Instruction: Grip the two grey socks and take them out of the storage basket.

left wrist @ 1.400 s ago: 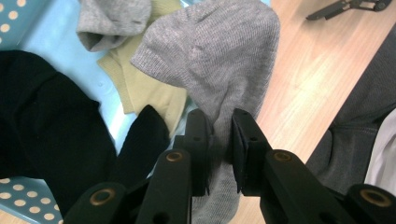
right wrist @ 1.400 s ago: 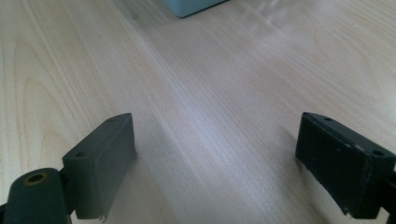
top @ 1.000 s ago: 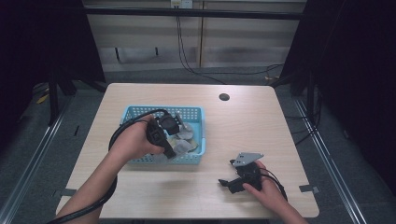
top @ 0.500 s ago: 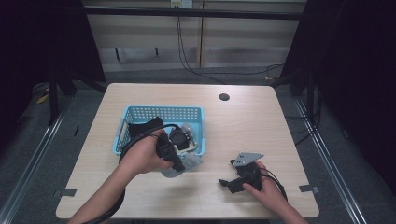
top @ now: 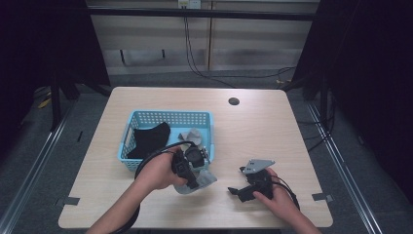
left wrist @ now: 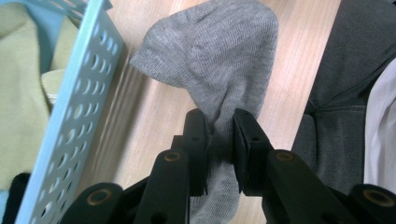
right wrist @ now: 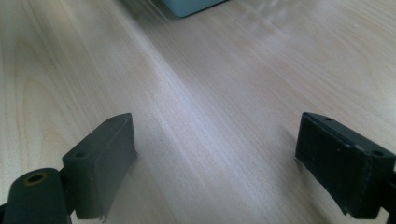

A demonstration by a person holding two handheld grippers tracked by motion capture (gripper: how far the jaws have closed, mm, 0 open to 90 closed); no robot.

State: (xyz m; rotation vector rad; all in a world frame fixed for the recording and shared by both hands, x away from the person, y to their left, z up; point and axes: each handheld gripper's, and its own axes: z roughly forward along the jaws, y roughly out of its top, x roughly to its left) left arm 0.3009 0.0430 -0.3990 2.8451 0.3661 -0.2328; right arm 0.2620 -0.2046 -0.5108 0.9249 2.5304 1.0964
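Hands come in from the near edge of a pale wood table (top: 272, 131), one on each gripper. No brand, label or writing can be read on anything here. The right gripper (top: 234, 191) sits low near the front right of the table, its jaws spread wide with bare wood between them. The left gripper (top: 202, 168) is just in front of the blue basket (top: 168, 117), its jaws pressed together on a grey sock (left wrist: 219, 65) whose toe end hangs free over the table beside the basket's perforated wall. In the basket lie a black cloth (top: 148, 139), another grey piece (top: 192, 135) and, in the left gripper view, something pale green (left wrist: 18, 93). Farther back, a round dark hole (top: 234, 101) marks the tabletop. Beyond it, grey floor, cables, and dark curtains on both sides.
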